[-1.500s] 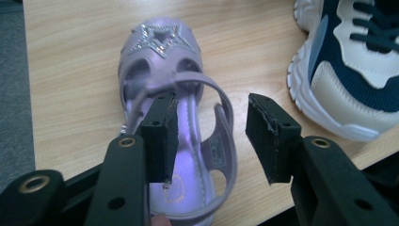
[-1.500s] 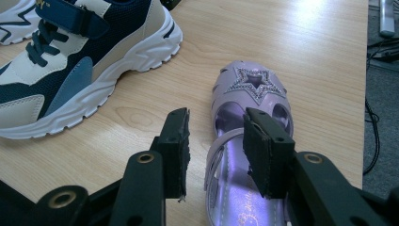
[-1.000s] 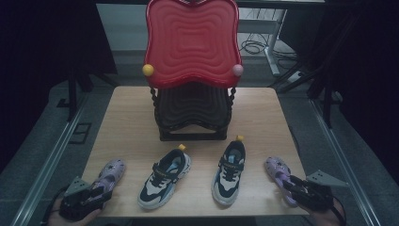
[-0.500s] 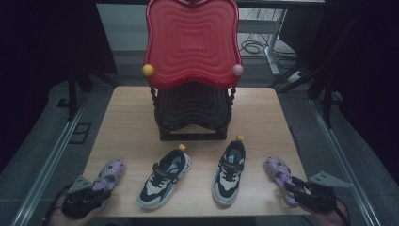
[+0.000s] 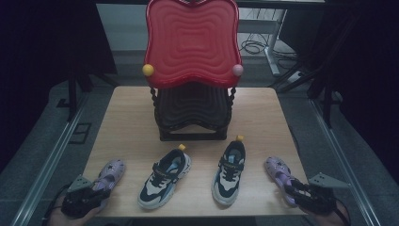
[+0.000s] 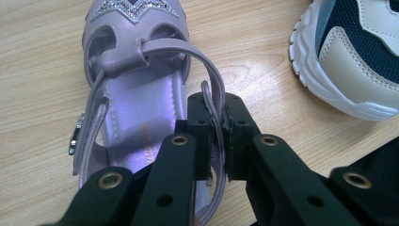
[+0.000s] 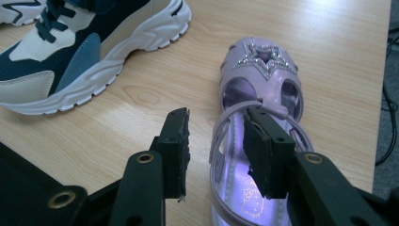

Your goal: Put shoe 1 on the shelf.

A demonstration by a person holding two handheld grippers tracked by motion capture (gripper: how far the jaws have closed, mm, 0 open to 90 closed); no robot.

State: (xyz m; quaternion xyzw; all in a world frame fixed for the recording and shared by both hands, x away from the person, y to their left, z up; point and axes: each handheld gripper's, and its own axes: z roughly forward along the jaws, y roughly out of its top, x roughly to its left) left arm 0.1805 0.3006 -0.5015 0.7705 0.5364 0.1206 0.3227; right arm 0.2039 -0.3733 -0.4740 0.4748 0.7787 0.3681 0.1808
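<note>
Two purple star sandals lie at the table's front corners. My left gripper (image 5: 83, 199) is at the heel of the left sandal (image 5: 108, 175). In the left gripper view that gripper (image 6: 217, 107) is shut on the thin back strap (image 6: 212, 101) of the sandal (image 6: 136, 84). At the front right, my right gripper (image 5: 301, 193) is at the heel of the right sandal (image 5: 276, 170). In the right gripper view it (image 7: 217, 118) stands open, its jaws on either side of one side strap of that sandal (image 7: 263, 77), not pinching it.
Two navy, white and beige sneakers (image 5: 165, 178) (image 5: 229, 171) lie between the sandals. Behind them stands a shoe rack with a red wavy top shelf (image 5: 192, 42) over a dark lower tier (image 5: 193, 110). The wooden table (image 5: 127, 117) ends just behind the grippers.
The left gripper has shifted slightly at the heel of the left sandal. The right gripper and all the shoes keep their places.
</note>
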